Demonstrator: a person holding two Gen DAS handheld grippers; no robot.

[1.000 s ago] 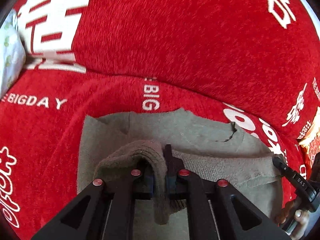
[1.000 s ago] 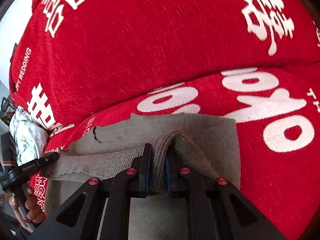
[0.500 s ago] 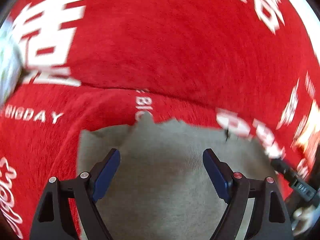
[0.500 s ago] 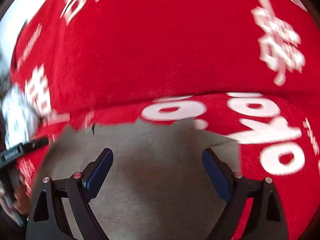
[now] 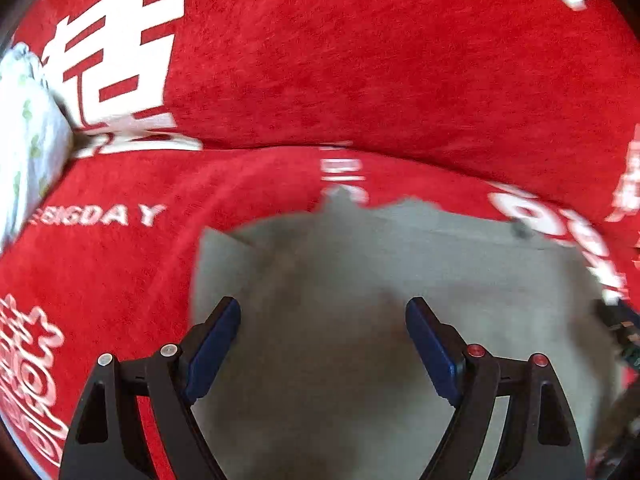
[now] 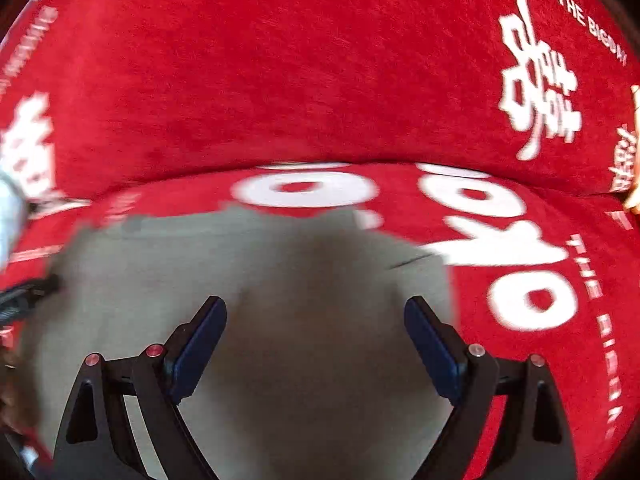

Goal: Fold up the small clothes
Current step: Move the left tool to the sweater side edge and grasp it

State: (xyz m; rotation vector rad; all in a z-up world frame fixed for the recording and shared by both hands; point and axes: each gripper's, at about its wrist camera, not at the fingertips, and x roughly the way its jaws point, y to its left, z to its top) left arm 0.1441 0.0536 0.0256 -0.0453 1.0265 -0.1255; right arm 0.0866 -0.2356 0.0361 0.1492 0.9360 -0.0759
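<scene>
Grey-green garment (image 5: 360, 300): flat on red cover (image 5: 360, 60), directly beneath both released tools, left (image 5: 323, 344) and right (image 6: 316, 344), long axis crosswise.

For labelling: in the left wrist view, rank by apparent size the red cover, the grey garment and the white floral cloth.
1. red cover, fills most of the picture.
2. grey garment, lower middle.
3. white floral cloth, cut off at the left edge, so its full size is unsure.

A red sofa cover (image 5: 360, 80) with white printed letters is seen as the support — on its seat a grey-green garment (image 5: 360, 320) is laid flat, and a pale flowered cloth (image 5: 24, 128) is seen at its left edge.
</scene>
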